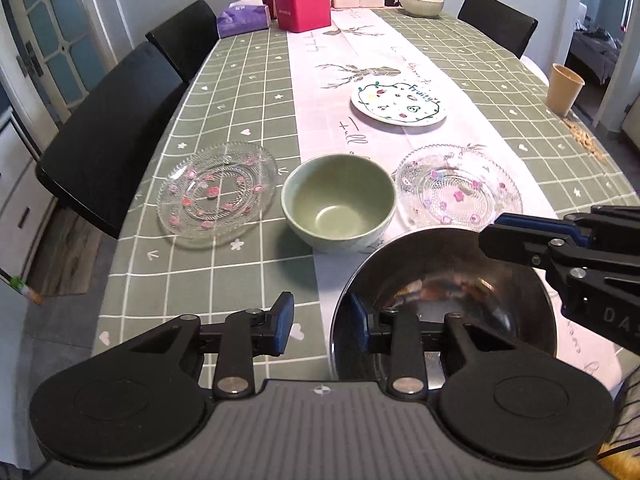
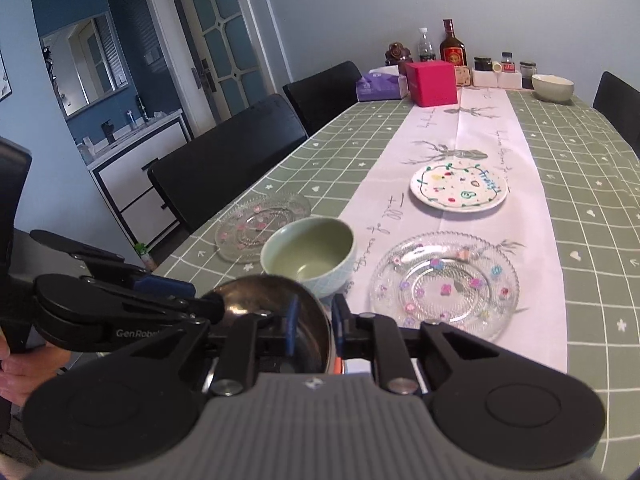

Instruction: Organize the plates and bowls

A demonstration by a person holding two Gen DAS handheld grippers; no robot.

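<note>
Left wrist view: the left hand-held gripper [image 1: 322,326] stands spread, one blue pad outside and one inside the near rim of the steel bowl [image 1: 440,292], with a gap at the outer pad.
Right wrist view: the right hand-held gripper [image 2: 314,326] is pressed together on the steel bowl [image 2: 276,300], pinching its rim between the blue pads.
Steel bowl: at the near edge of the tabletop [image 1: 224,80], on the white runner [image 1: 320,48]; whether it rests on the cloth or is lifted cannot be told.
Green bowl [image 1: 340,200]: upright, just beyond the steel bowl, between two glass plates.
Left glass plate [image 1: 218,192]: on the green checked cloth, toward the tabletop's left edge.
Right glass plate [image 1: 458,188]: on the runner, just beside the green bowl.
Painted plate [image 1: 398,102]: further along the runner, well apart from the others.
Second green bowl [image 1: 422,3]: at the far end, near the jars.
Paper cup [image 1: 564,88]: at the right edge.
Person: a hand [image 2: 16,368] holds the left tool's grip.
</note>
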